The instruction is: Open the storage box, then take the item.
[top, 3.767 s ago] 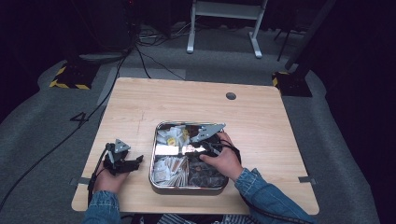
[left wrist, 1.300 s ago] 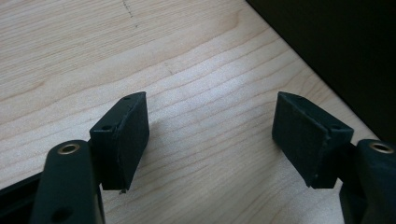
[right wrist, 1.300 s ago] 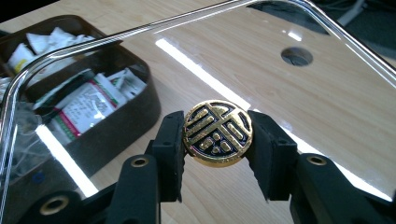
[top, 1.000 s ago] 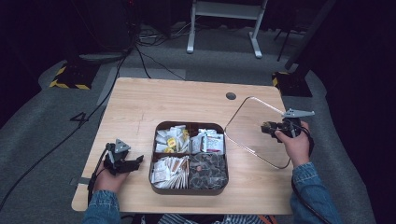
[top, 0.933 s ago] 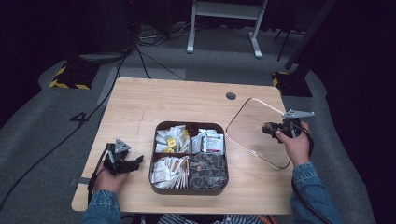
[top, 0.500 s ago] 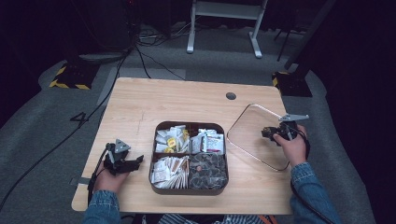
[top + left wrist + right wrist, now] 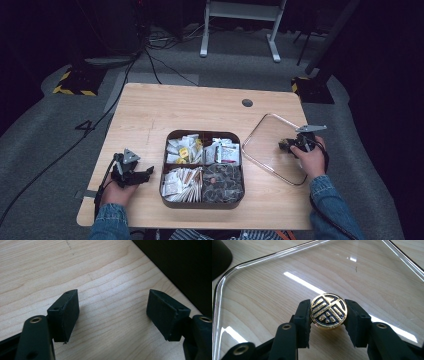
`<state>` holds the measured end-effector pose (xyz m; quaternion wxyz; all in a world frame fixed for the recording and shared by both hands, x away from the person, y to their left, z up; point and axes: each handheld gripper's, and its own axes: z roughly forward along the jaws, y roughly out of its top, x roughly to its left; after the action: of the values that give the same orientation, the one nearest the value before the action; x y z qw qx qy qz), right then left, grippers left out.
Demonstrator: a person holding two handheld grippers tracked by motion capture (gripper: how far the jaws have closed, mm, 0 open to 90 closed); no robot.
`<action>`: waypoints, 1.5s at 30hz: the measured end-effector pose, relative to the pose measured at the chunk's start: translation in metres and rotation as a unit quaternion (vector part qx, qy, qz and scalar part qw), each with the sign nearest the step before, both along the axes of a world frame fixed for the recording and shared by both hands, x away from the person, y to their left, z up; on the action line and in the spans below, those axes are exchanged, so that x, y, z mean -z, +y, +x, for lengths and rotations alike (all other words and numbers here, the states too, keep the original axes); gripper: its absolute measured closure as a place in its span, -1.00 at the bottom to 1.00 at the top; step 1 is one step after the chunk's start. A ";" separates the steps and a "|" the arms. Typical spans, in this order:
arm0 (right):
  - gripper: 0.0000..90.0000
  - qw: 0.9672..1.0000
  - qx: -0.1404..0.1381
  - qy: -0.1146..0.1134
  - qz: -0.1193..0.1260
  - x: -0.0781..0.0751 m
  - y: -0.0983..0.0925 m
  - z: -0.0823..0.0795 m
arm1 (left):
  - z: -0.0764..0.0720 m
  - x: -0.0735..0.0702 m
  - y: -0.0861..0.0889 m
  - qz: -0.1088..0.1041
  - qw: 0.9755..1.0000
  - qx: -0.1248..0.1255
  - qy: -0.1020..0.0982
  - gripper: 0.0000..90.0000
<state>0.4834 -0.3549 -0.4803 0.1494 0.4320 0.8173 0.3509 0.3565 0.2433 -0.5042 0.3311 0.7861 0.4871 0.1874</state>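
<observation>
The right gripper (image 7: 329,322) pinches the round gold knob (image 7: 328,313) of a clear lid (image 7: 267,147), which sits on the wooden table (image 7: 200,107) just right of the brown box (image 7: 202,169) (the box has four parts, packed with little packets). The left gripper (image 7: 132,172) rests near the table's left edge, its jaws wide apart with nothing between them.

1 table (image 7: 150,115), 1 tray (image 7: 202,201) w/ 4 compartments, 1 clear lid (image 7: 265,145), 2 claws (image 7: 136,176)
</observation>
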 end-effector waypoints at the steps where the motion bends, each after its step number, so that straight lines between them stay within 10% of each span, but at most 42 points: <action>1: 0.30 1.000 0.000 0.002 -0.003 0.001 0.000 0.000 | 0.000 0.000 0.000 0.000 1.000 0.000 0.000 -0.41; 12: -0.02 0.999 0.011 -0.022 0.038 -0.007 -0.006 -0.009 | 0.006 0.000 -0.001 0.001 1.000 0.001 0.001 -0.46; 29: 0.09 0.996 -0.028 -0.050 0.070 -0.037 0.010 -0.028 | 0.009 0.000 -0.001 -0.001 1.000 0.006 0.001 -0.46; 45: 0.00 0.983 -0.095 -0.106 0.113 -0.072 0.053 -0.045 | 0.009 0.000 -0.001 0.001 1.000 0.007 0.001 -0.46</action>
<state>0.4380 -0.3023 -0.4083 0.1516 0.3270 0.7893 0.4972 0.3653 0.2427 -0.5044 0.3310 0.7899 0.4821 0.1849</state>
